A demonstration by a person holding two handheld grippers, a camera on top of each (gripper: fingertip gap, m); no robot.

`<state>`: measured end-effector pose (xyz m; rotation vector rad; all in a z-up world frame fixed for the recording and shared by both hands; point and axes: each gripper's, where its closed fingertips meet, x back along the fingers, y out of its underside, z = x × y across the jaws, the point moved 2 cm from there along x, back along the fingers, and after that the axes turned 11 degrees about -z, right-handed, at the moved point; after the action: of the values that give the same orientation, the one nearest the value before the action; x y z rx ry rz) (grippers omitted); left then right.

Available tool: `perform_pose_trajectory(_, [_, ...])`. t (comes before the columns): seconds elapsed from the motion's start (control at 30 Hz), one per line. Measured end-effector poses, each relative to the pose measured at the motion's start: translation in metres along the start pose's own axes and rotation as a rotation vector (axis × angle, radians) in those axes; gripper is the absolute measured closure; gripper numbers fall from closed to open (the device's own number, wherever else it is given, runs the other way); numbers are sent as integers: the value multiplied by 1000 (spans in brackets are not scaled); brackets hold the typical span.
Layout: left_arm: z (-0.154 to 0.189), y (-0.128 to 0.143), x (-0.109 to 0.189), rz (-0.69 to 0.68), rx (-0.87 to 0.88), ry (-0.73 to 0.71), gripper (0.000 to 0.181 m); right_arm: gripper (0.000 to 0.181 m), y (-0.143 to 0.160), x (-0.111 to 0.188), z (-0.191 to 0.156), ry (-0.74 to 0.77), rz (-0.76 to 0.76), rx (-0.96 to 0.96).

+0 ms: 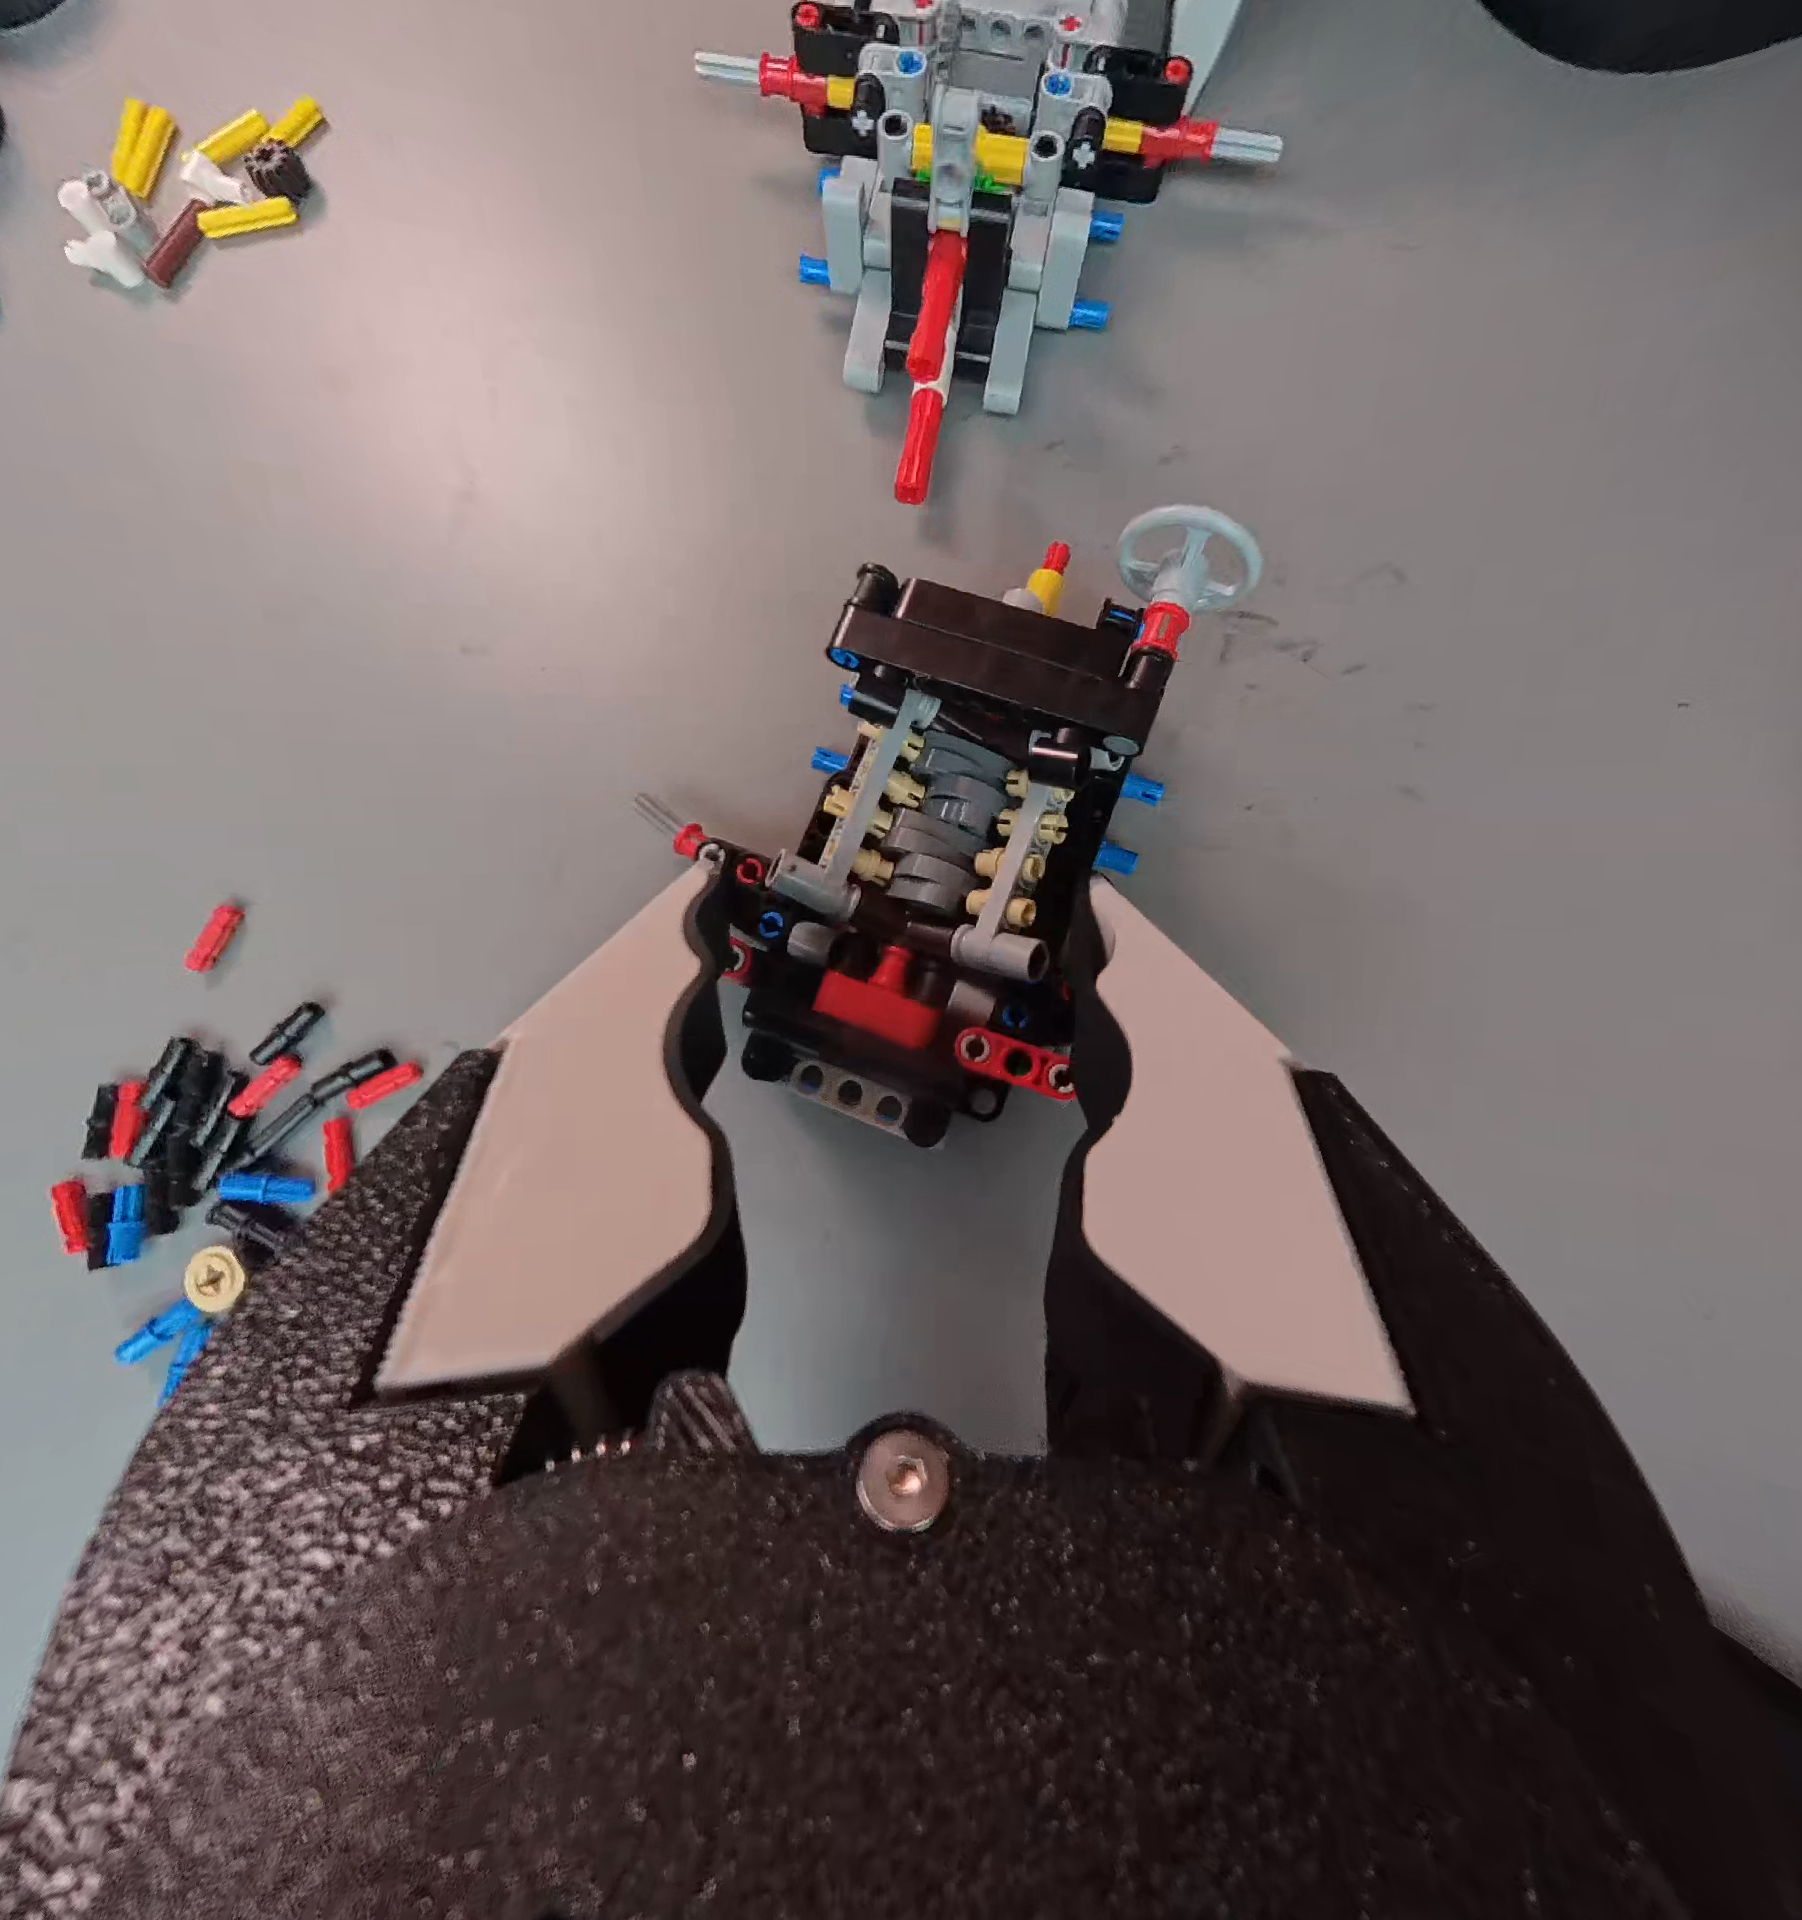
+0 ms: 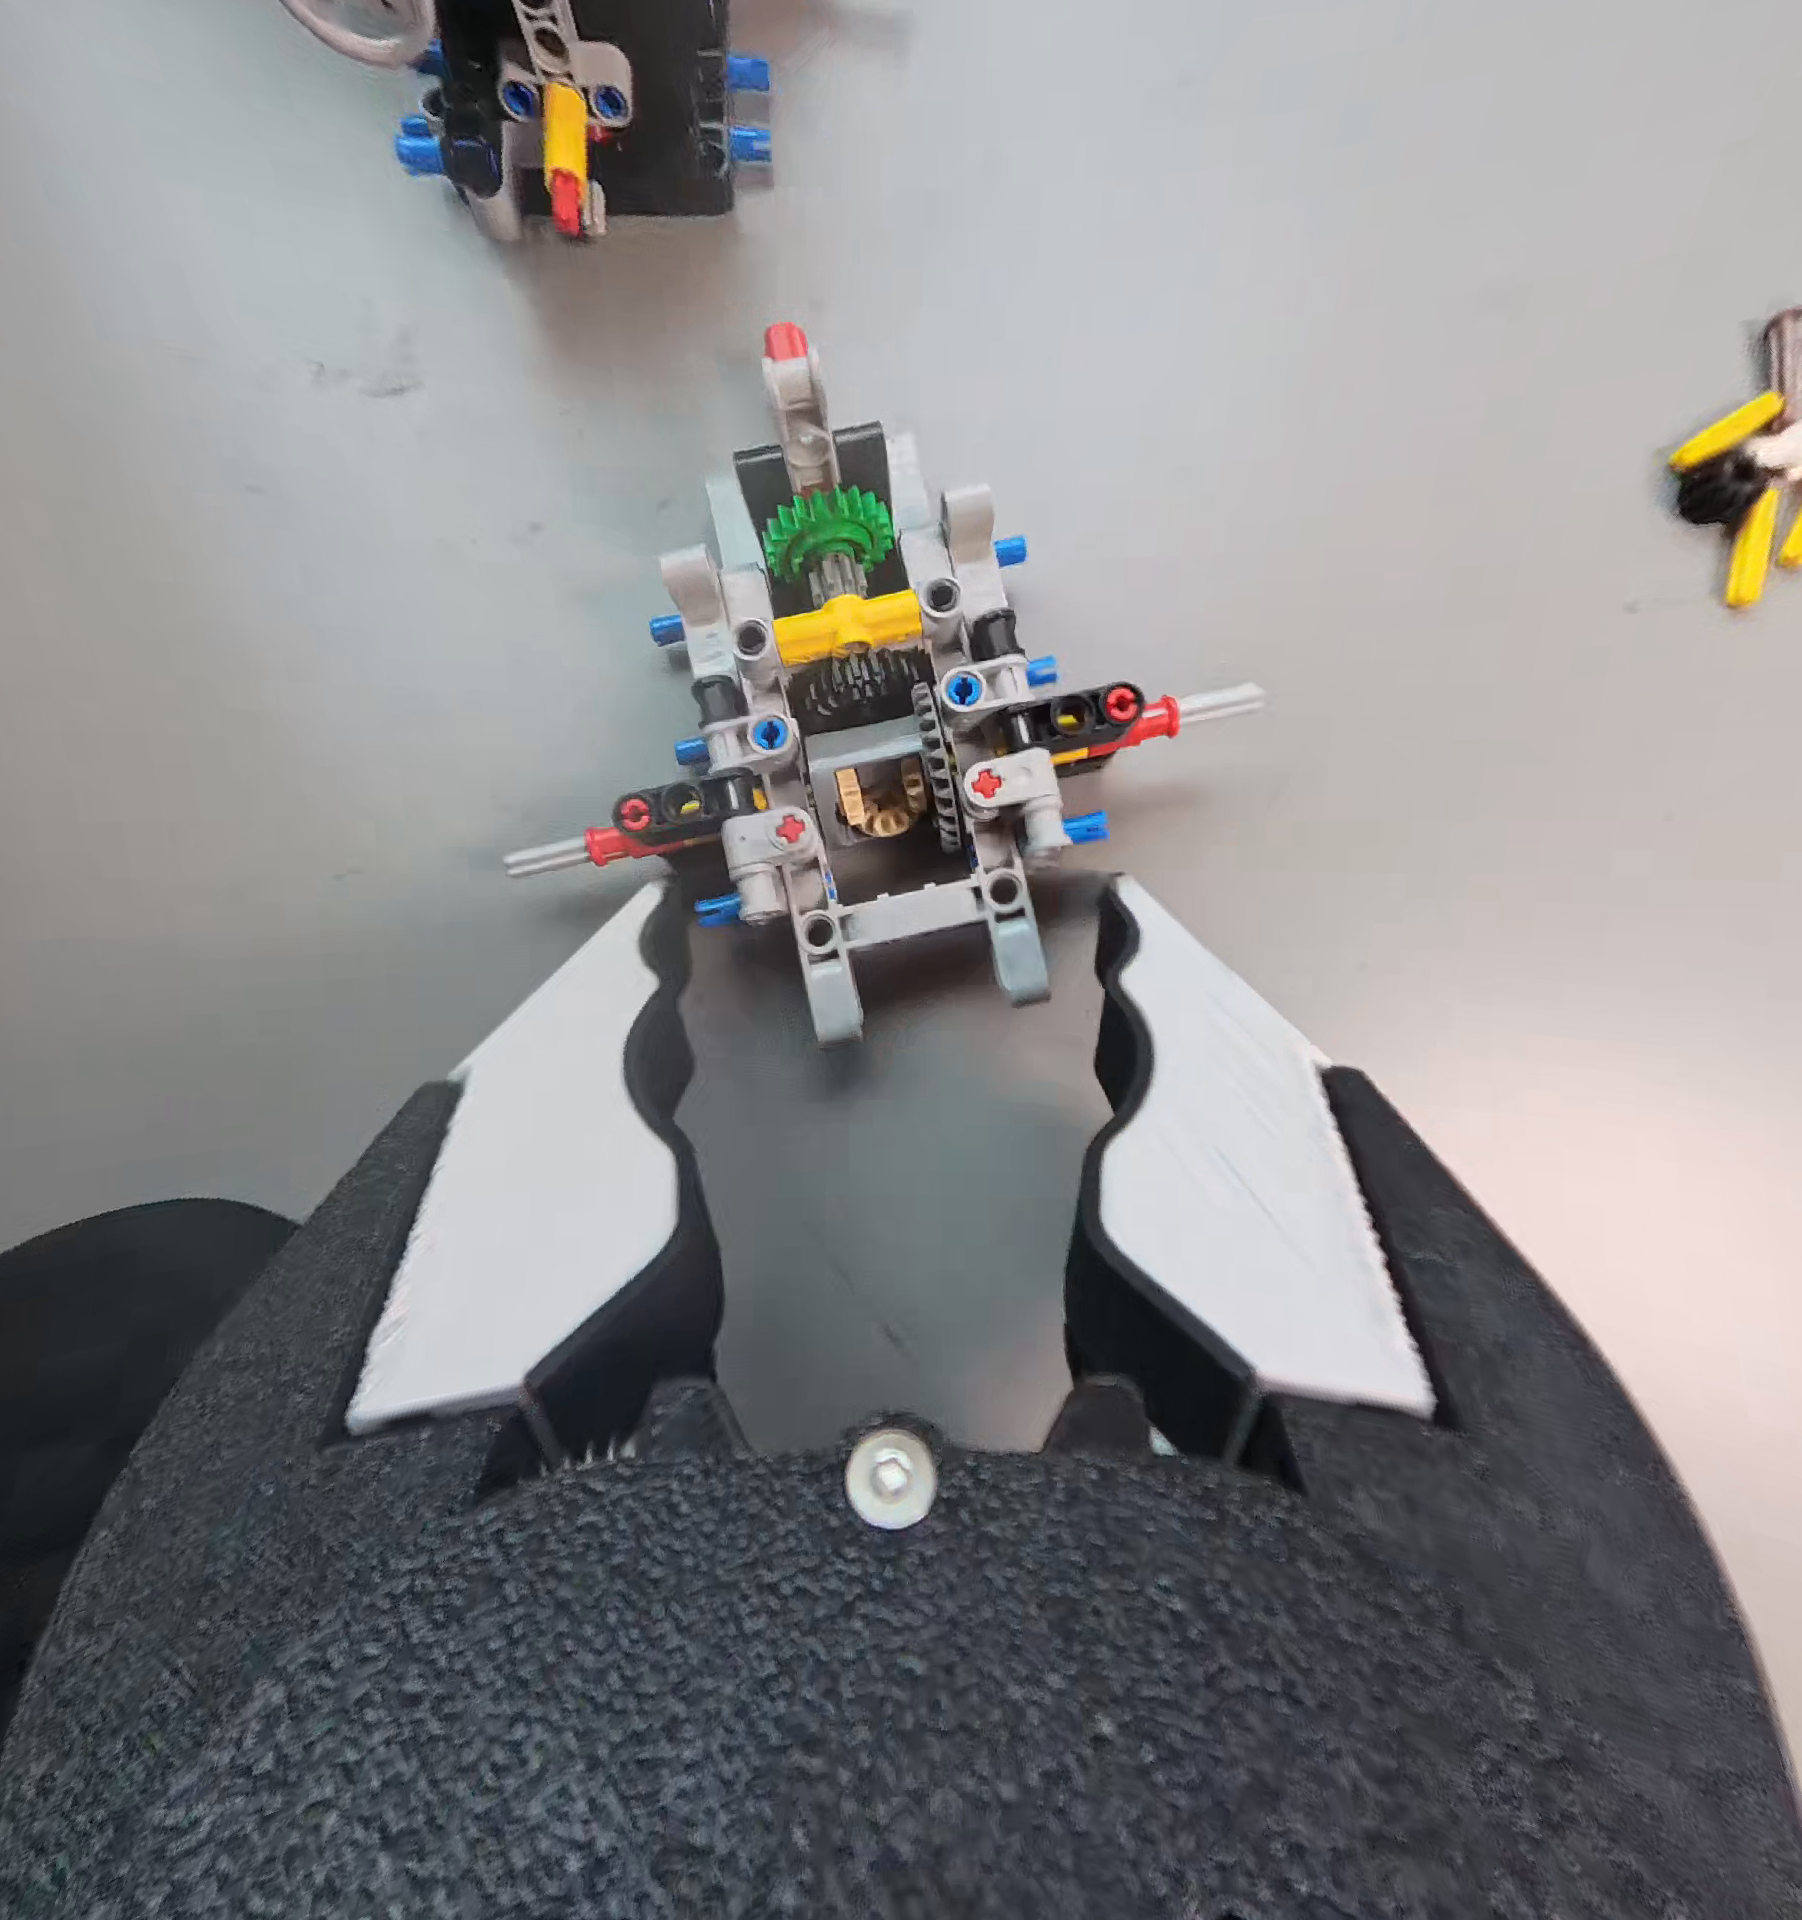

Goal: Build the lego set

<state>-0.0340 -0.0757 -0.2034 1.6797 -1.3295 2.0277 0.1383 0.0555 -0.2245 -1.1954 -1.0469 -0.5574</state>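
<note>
Sitting on the grey matte table (image 1: 357,623), the biggest thing here is the black boxy lego engine block (image 1: 964,831), with grey pistons, a red brick at its near end and a pale grey steering wheel (image 1: 1188,556) sticking off its far right corner. Everything else I'll place off that block.

The left gripper (image 1: 902,914) has its two black wavy-edged fingers spread on either side of the block's near end. Fingertips look like they're right against the sides, but I honestly can't tell if it's actually squeezing.

Beyond the block's far end sits the light grey lego axle frame (image 2: 855,748), with a green gear, yellow connector and a red rod (image 1: 928,353) pointing back toward the block. The two builds are apart, not joined. The right gripper (image 2: 881,899) is wide open, fingers flanking the frame's near legs without touching.

Left of the block: a heap of small black, red and blue pins (image 1: 201,1132). Farther left and beyond: a little cluster of yellow, white and brown connectors (image 1: 190,187).
</note>
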Motion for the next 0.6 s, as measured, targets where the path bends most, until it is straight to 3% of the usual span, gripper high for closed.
perform_pose_trajectory(0.1, [-2, -6, -2, -17, -32, 5, 129, 115, -7, 1, -6, -14, -2, 39])
perform_pose_trajectory(0.33, [-10, -13, -7, 18, -37, -27, 130, 116, -2, 10, -38, -18, 14, 66])
perform_pose_trajectory(0.6, [-26, -35, -21, 75, -36, -39, 131, 116, -37, 2, -92, -32, 61, 154])
